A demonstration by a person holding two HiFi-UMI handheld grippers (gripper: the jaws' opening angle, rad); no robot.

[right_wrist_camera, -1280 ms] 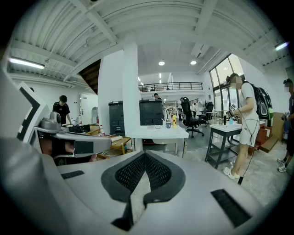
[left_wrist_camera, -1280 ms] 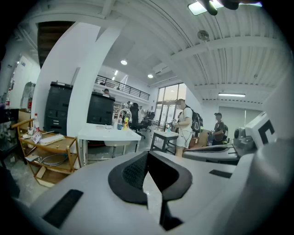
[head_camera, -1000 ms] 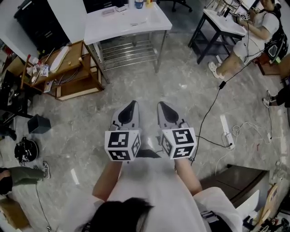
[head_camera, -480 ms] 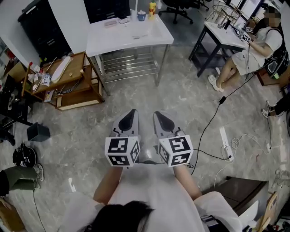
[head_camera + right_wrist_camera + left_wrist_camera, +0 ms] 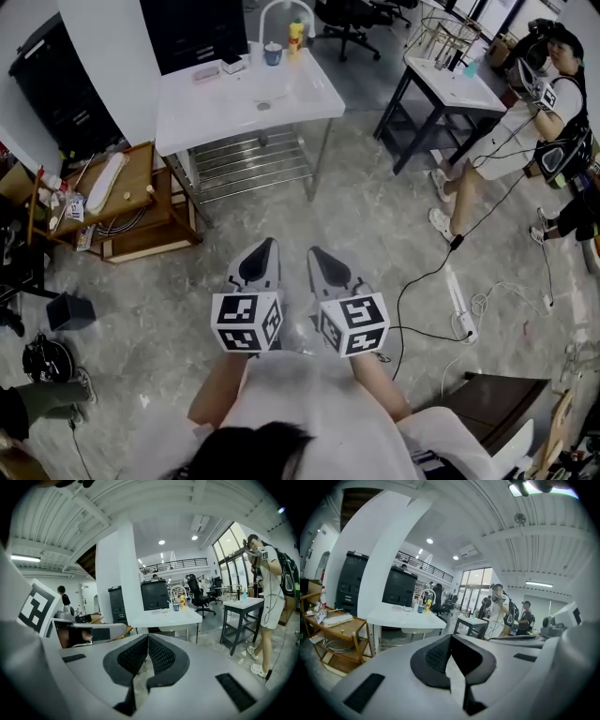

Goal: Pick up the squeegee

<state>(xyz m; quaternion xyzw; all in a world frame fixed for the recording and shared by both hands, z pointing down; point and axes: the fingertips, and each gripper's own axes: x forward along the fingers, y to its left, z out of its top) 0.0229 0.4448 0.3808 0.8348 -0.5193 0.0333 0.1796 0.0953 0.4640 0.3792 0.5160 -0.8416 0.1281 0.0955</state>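
Note:
Both grippers are held side by side at waist height over the marble floor, pointing toward a white sink table (image 5: 202, 111). My left gripper (image 5: 265, 251) is shut with nothing between its pads, and my right gripper (image 5: 316, 258) is shut and empty too. In the left gripper view the left gripper (image 5: 450, 637) has its pads meeting at the tips; in the right gripper view the right gripper (image 5: 148, 637) looks the same. On the table stand a faucet (image 5: 281, 11), a cup (image 5: 272, 53) and a yellow bottle (image 5: 296, 37). I cannot make out a squeegee.
A wooden shelf cart (image 5: 127, 192) stands left of the table, a dark cabinet (image 5: 47, 80) behind it. A black-legged table (image 5: 455, 89) and a person (image 5: 539, 122) are at right. A cable (image 5: 427, 281) and power strip (image 5: 457, 292) lie on the floor.
The person has walked toward the white table, which now sits nearer and lower in the head view. Both grippers travelled along, still shut and side by side.

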